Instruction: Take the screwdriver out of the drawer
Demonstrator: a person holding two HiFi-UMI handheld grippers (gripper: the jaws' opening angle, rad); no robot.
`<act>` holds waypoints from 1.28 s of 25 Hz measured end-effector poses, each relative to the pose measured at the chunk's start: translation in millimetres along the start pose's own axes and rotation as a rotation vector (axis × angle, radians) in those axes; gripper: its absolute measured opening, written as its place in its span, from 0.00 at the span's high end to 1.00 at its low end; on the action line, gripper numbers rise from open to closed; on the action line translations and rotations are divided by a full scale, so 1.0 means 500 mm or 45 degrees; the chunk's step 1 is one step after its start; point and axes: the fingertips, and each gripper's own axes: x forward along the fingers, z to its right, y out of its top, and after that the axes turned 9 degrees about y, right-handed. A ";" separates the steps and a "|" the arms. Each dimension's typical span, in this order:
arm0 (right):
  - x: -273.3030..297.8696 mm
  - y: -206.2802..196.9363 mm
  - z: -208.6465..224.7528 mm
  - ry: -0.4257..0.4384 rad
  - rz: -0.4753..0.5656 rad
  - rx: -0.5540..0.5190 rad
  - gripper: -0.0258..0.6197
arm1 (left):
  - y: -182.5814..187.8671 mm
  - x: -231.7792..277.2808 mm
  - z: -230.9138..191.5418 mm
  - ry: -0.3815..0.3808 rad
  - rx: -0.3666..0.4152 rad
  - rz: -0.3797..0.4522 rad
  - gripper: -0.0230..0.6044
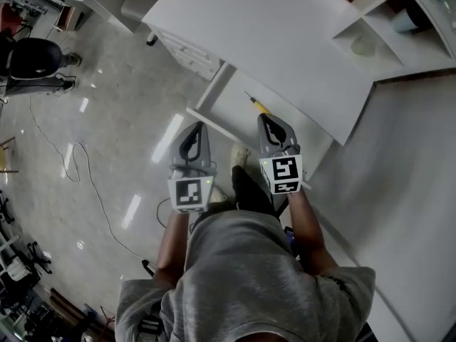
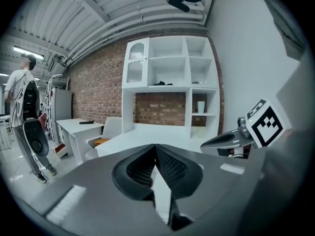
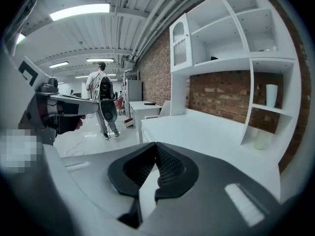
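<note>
I see drawer (image 1: 229, 107) open under bench (image 1: 271, 34), screwdriver (image 1: 259, 106) lying inside. Left hand-held gripper (image 1: 197, 126) and right hand-held gripper (image 1: 266, 118) both closed, empty.

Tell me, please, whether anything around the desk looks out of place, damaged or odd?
Nothing looks spilled or damaged. The drawer under the white desk stands pulled open, with a yellow-handled screwdriver lying in it, and a loose cable snakes across the floor at the left.
</note>
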 end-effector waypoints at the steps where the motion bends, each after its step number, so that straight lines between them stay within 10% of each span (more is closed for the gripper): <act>1: 0.012 -0.013 0.017 0.003 -0.023 0.008 0.96 | -0.011 0.019 0.008 -0.009 -0.001 -0.022 0.94; 21: 0.240 -0.322 0.195 0.130 -0.336 0.083 0.96 | -0.335 0.291 0.126 -0.154 0.014 -0.384 0.94; 32: 0.294 -0.444 0.211 0.161 -0.525 0.048 0.84 | -0.395 0.324 0.148 -0.171 -0.008 -0.438 0.94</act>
